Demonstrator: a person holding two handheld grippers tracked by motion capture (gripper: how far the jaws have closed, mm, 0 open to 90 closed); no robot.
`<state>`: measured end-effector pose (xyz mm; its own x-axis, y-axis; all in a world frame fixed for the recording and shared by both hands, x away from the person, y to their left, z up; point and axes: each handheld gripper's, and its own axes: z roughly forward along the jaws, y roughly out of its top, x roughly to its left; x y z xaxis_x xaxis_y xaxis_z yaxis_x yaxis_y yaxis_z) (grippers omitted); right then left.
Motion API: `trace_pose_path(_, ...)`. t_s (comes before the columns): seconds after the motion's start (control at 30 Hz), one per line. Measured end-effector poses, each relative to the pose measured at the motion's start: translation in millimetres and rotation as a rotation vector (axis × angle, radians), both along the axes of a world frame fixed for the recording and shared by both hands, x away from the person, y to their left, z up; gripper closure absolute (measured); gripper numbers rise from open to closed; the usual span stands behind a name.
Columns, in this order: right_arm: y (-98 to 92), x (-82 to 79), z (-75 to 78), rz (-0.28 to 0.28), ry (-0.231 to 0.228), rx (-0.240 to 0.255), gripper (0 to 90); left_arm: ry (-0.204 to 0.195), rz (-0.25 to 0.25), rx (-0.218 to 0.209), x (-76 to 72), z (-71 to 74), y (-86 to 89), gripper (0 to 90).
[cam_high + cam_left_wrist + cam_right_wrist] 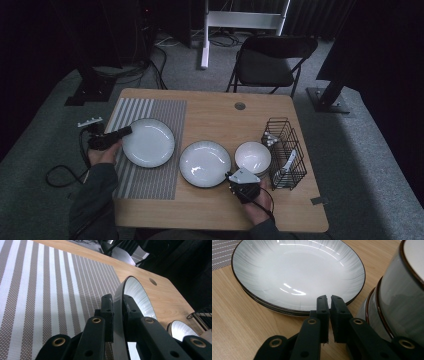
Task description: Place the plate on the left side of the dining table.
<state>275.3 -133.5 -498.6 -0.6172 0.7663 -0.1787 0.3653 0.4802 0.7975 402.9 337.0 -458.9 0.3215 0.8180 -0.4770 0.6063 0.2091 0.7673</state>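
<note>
Gripping the left plate (148,142) by its rim with my left tool (125,131), jaws clamped on it; plate sits over the striped mat (145,182) near the surface's left edge. Right tool (235,179) is closed on nothing, near the front edge, just beside the plate stack (205,163) and bowls (252,156).

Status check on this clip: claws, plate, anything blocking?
Left claw shut on rim of white dark-rimmed plate over striped placemat. Right claw shut, empty. Nothing blocking.
</note>
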Motion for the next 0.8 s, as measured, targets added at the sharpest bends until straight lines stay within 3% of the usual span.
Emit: trace_pose_path(0.8,-0.3,-0.5,-1.1,-0.004,0.002,0.005,85.1,0.037,0.063,0.029,-0.1,-11.0,20.9,82.3)
